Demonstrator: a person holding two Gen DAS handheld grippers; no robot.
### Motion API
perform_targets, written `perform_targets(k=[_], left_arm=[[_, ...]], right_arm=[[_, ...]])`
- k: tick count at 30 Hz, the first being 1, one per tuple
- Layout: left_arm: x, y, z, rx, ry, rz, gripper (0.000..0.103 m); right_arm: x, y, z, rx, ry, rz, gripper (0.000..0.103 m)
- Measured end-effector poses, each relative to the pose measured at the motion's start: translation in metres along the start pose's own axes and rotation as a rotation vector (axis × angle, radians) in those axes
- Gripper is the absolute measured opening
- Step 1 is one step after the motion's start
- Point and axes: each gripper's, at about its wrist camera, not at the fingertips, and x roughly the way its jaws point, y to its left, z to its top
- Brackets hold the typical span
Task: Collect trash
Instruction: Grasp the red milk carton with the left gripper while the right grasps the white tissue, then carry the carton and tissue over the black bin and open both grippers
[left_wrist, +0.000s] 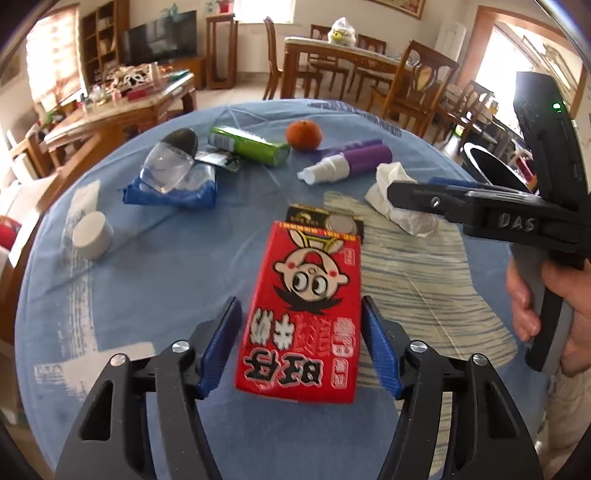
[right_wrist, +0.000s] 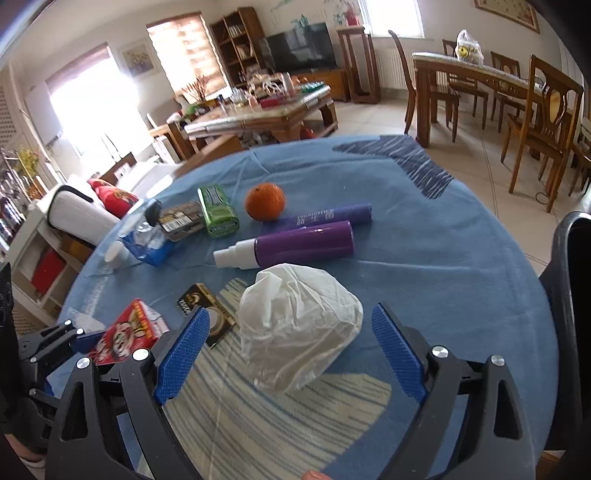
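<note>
A red milk carton lies flat on the blue tablecloth. My left gripper is open with one blue finger on each side of the carton, not clamped. The carton also shows in the right wrist view. A crumpled white tissue lies between the open fingers of my right gripper; it shows in the left wrist view too, with the right gripper over it. A black battery card lies just beyond the carton.
Further back lie a purple spray bottle, a purple tube, an orange, a green pack, a clear bottle on a blue pack and a white cap. A black bin stands at the table's right.
</note>
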Motion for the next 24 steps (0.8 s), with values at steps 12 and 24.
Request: perform_targets(k=[12, 24], left_arm=[[-0.006, 0.005, 0.009, -0.01, -0.08, -0.009, 0.052], [-0.057, -0.044, 0.03, 0.001, -0.324, -0.088, 0.052]], right_arm=[[-0.007, 0.001, -0.009, -0.024, -0.033, -0.005, 0.025], [-0.119, 0.002, -0.022, -0.066, -0.444, 0.072, 0.023]])
